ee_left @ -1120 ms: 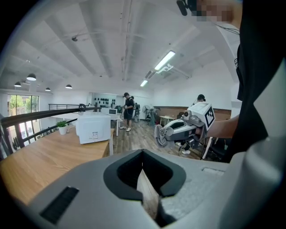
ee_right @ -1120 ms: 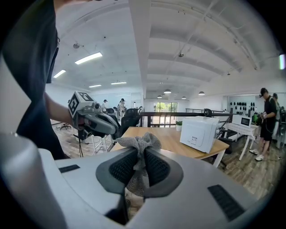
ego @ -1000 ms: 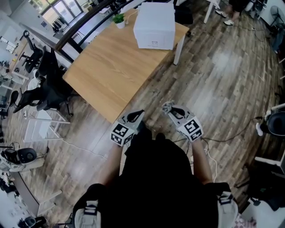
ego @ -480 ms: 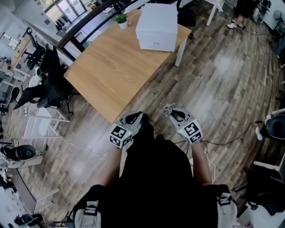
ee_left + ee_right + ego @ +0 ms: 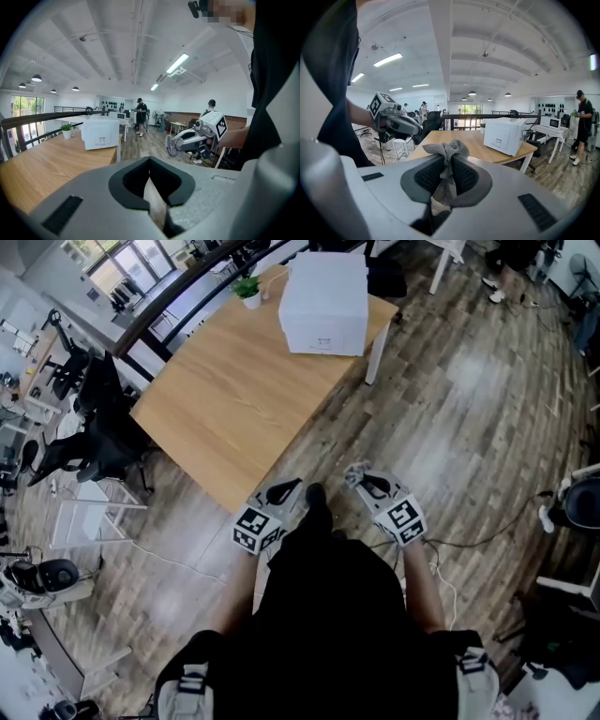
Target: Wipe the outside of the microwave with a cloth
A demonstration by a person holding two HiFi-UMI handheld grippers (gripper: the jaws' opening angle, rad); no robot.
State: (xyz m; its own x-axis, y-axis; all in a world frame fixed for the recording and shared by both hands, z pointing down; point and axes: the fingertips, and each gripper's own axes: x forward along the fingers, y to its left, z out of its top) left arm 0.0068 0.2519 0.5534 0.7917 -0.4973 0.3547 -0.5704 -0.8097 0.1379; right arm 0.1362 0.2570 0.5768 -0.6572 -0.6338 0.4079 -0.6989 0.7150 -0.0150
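Wiping has not begun, by my reading. The microwave (image 5: 323, 301) sits at the far end of the table (image 5: 225, 399). The right tool (image 5: 356, 474), off the table's near corner, pinches a grey cloth (image 5: 449, 151) that bunches above its jaws. The left tool (image 5: 291, 488), beside that same corner, is pressed together on nothing. What is left is the approach along the table and every outer face.

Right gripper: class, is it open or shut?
Shut: the right gripper pinches the grey cloth, bunched between its jaws.
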